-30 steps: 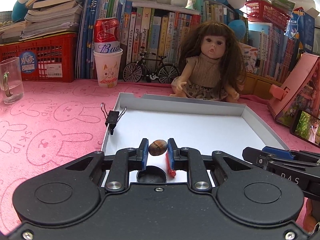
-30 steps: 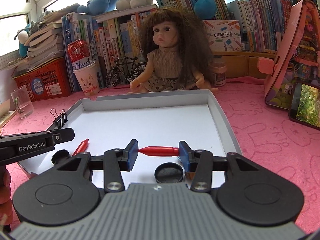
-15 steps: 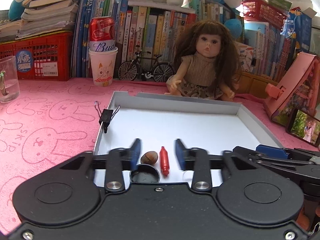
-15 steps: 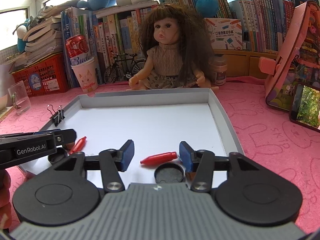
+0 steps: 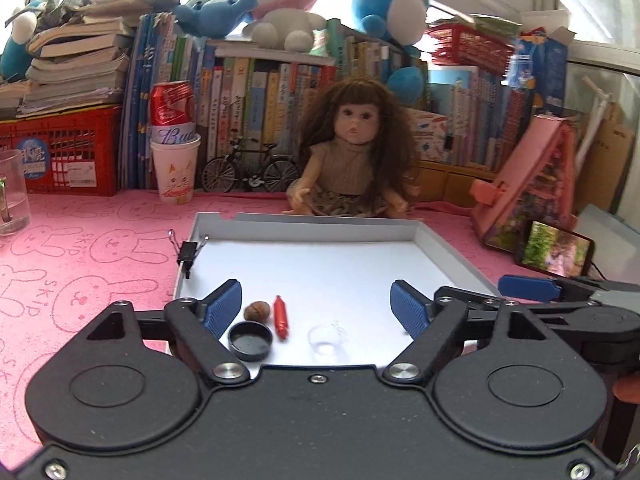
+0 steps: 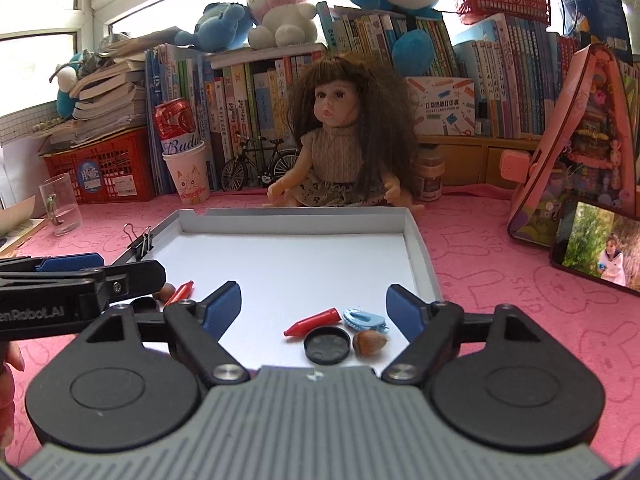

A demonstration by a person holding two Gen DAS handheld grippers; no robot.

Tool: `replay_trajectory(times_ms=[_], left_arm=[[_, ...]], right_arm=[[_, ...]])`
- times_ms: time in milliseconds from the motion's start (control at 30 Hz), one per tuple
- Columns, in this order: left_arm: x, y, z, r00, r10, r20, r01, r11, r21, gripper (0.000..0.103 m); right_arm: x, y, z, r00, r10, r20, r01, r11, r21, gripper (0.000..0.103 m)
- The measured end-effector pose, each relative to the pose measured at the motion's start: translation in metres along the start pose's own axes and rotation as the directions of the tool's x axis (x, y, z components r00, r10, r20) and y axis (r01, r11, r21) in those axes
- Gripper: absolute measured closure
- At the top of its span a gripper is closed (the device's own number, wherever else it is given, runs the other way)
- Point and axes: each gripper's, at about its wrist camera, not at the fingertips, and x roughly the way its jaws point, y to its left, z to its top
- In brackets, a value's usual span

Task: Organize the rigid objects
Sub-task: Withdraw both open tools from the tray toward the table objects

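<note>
- The left claw [image 5: 316, 306] is standing wide open with nothing between its blue pads [image 5: 222, 308]; its jaws have just been opening, where a second ago they were nearly shut around the nut [image 5: 256, 311].
- That nut is now lying free on the tray floor just inside the left pad, with the black cap [image 5: 251, 340] touching or nearly touching it on the near side.
- A red stick [image 5: 281, 317] is lying just right of the nut, pointing away from the claw; earlier it was partly hidden behind the right pad.
- A small clear cup [image 5: 326, 339] is sitting near the middle of the gap, closer to the camera.
- The right claw [image 6: 314, 306] is also gaping wide and holding nothing; its jaws have just been opening, having let go of the second red stick [image 6: 314, 321] that was pinched end to end a second ago.
- This stick is lying tilted on the tray between the pads, right of centre.
- Just nearer than it, a second black cap [image 6: 327, 344] and a hazelnut [image 6: 370, 342] are sitting side by side, with a pale blue clip [image 6: 364, 317] beyond the hazelnut.
- All these pieces are resting at the near end of the grey tray [image 6: 420, 248].
- Both views are showing more of the tray floor than before.
- A binder clip [image 5: 187, 252] is gripping the tray's left wall, ahead of the left claw.
- Beyond the tray's far edge, a doll [image 5: 354, 160] is sitting on the pink cloth [image 5: 80, 248].
</note>
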Motion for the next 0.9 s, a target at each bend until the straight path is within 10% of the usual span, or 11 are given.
replay_trajectory(times_ms=[900], left_arm=[[-0.085, -0.019, -0.07, 0.985, -0.15, -0.086, 0.155, 0.986, 0.06, 0.02]], right_arm=[[-0.097, -0.025, -0.074, 0.994, 0.109, 0.027, -0.109, 0.994, -0.006, 0.005]])
